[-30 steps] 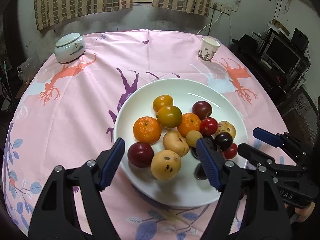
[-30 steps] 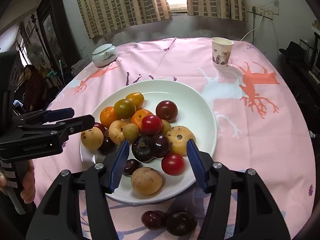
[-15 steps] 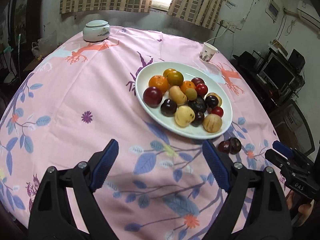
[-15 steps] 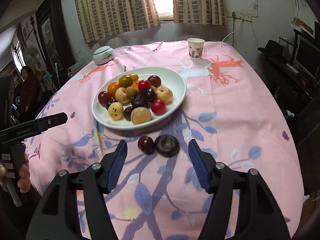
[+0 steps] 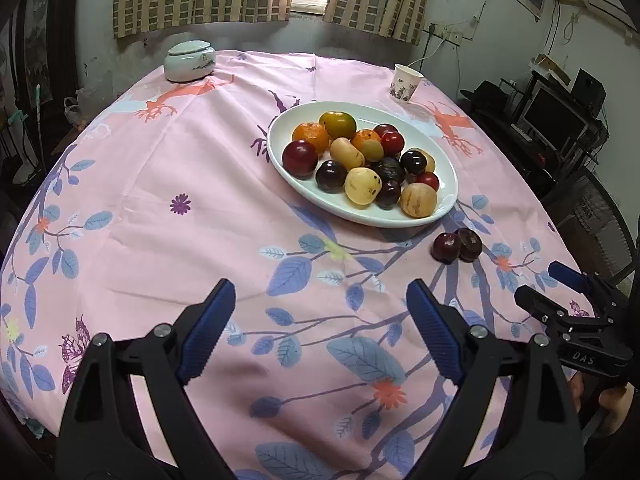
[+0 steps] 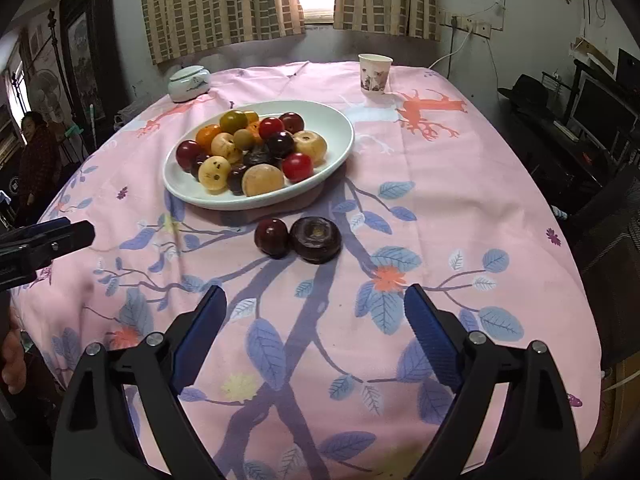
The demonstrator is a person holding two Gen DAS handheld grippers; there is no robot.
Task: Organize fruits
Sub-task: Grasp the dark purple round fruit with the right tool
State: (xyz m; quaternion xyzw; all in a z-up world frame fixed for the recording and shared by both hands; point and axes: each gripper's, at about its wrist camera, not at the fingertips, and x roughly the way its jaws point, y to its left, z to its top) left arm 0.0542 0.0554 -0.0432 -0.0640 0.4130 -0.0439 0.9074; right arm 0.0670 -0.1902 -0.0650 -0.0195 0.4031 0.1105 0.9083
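A white oval plate [image 5: 444, 208] [image 6: 340, 128] holds several fruits: oranges, yellow-tan fruits, red and dark plums. Two dark fruits lie on the pink cloth in front of the plate: a red plum [image 6: 272, 237] [image 5: 445, 247] and a darker one [image 6: 316, 239] [image 5: 469, 243], touching each other. My left gripper [image 5: 320, 316] is open and empty, held back over the near cloth. My right gripper [image 6: 316, 320] is open and empty, a little short of the two loose fruits. Each gripper shows at the edge of the other's view.
A paper cup [image 6: 375, 73] [image 5: 405, 83] stands at the far right of the table. A lidded white ceramic jar [image 5: 189, 60] [image 6: 188, 82] stands at the far left. A person [image 6: 34, 160] stands left of the table. Monitors and shelves stand on the right.
Both grippers have pulled back from the plate toward the near table edge. The plate and the two loose fruits now lie farther off. Both stayed open and empty.
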